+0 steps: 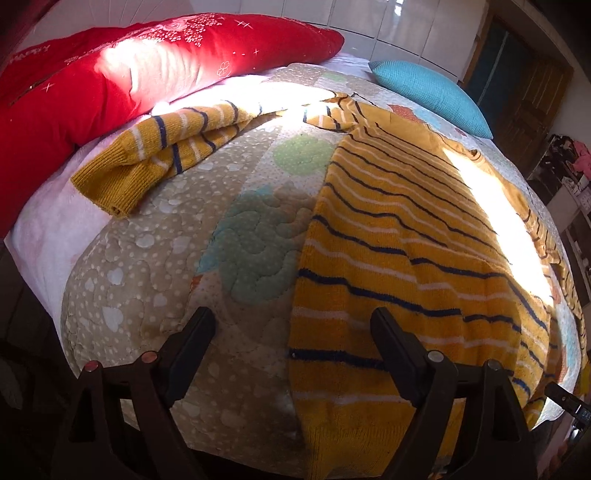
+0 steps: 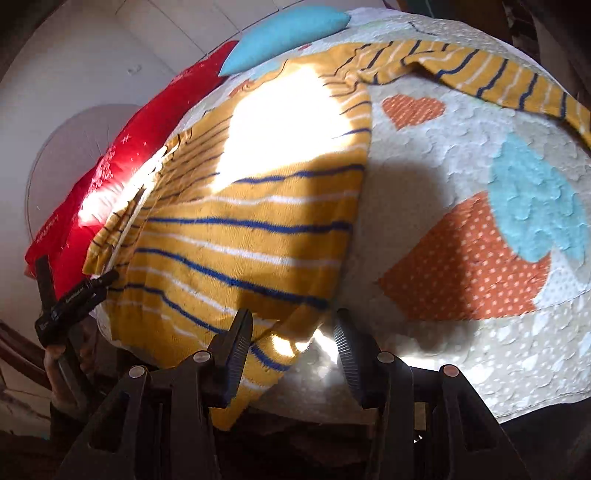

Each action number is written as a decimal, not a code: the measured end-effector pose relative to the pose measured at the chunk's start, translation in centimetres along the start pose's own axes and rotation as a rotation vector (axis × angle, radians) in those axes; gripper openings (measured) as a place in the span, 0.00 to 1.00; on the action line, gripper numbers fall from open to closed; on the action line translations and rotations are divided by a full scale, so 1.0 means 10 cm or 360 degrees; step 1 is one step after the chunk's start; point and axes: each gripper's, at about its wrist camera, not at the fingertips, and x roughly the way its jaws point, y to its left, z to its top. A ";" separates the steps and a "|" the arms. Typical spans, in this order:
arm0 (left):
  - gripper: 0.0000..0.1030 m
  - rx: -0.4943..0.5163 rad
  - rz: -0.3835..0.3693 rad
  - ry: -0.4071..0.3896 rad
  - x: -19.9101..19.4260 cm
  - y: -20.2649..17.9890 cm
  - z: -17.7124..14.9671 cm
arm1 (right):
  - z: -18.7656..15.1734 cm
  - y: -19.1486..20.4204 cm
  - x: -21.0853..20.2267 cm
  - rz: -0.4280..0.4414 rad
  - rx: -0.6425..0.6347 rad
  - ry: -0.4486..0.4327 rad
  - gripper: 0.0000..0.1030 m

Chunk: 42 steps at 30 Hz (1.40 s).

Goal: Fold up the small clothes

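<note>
Wall: on my far left in the left wrist view I see white panelled wall (image 1: 369, 22) behind the bed.
Red pillow: a long red pillow (image 1: 129, 70) with white print lies along the head of the bed, part of it in bright sun.
Quilt: I see a quilted bedspread (image 1: 147, 266) with dotted hearts in green, pale blue and orange, over a white sheet (image 1: 48, 236) that shows at its left edge.
Sweater: the mustard striped sweater (image 1: 406, 266) lies flat on the quilt, body spread right of centre, one sleeve (image 1: 162, 147) stretched left toward the red pillow, the other sleeve (image 2: 498, 81) stretched right in the right wrist view.
Left gripper: my left gripper (image 1: 293, 332) has its jaws wide apart, straddling the sweater's left bottom edge, holding nothing.
Right gripper: my right gripper (image 2: 293, 343) has its jaws apart around the sweater's bottom right corner, not clamped.
Blue pillow: a small turquoise knit pillow (image 1: 432, 92) rests near the sweater's collar.
Door: a dark wooden door (image 1: 532, 92) stands at the far right.
</note>
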 end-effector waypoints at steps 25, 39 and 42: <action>0.64 0.0085 -0.0037 -0.0180 -0.76 -0.14 -0.20 | 0.09 -0.90 -0.84 -0.0177 0.0359 -0.0398 0.44; 0.64 0.0241 -0.0170 -0.0111 -0.51 -0.77 0.09 | 0.69 -2.66 -1.17 -0.0135 0.1369 -0.0975 0.06; 0.64 0.0236 -0.0194 -0.0120 -0.51 -0.79 0.08 | 0.80 -2.79 -1.53 -0.0382 0.1332 -0.1087 0.05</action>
